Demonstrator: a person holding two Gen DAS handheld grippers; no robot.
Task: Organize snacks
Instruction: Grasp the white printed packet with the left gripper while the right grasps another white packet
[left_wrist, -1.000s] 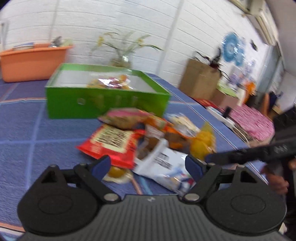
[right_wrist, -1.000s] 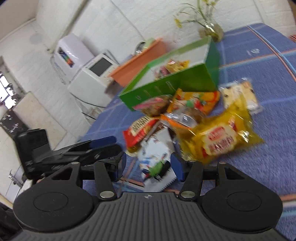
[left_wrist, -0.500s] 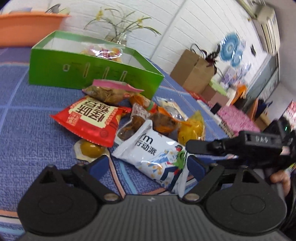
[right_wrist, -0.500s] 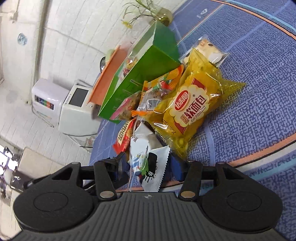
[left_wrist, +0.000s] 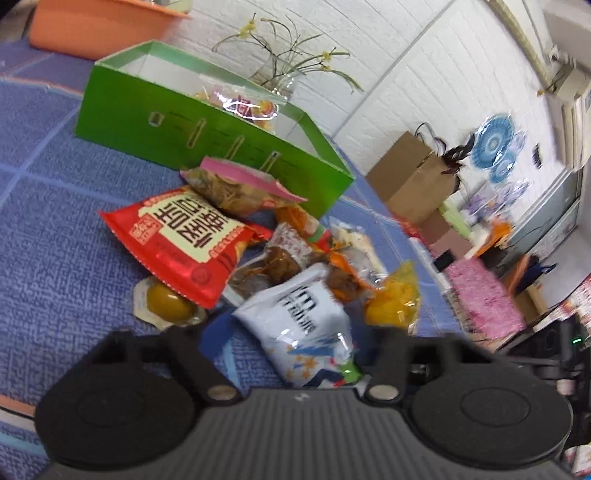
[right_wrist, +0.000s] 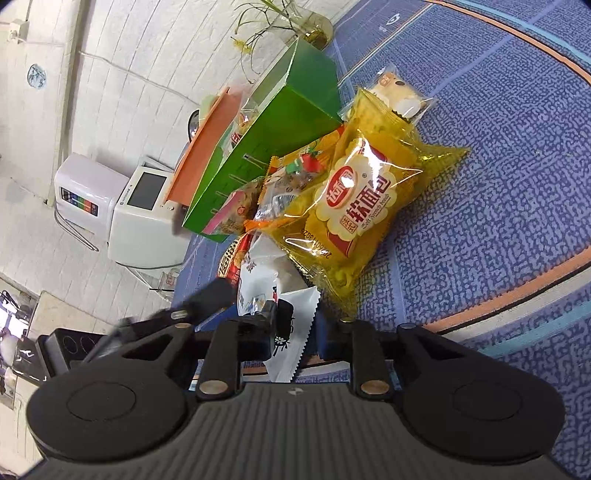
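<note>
Jaws of both the left gripper (left_wrist: 291, 343) and right gripper (right_wrist: 297, 334) have just been closing on the white-and-blue foil snack packet (left_wrist: 306, 321) at the pile's near edge, its lower end hidden behind the tools.

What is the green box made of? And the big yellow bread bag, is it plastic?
The open-topped green box looks like thin cardboard: flat matte walls, sharp folds, cut slots along one side. The big yellow bread bag seems to be glossy, see-through plastic film: it crinkles, throws bright glare, and has a crimped, sealed end.
</note>
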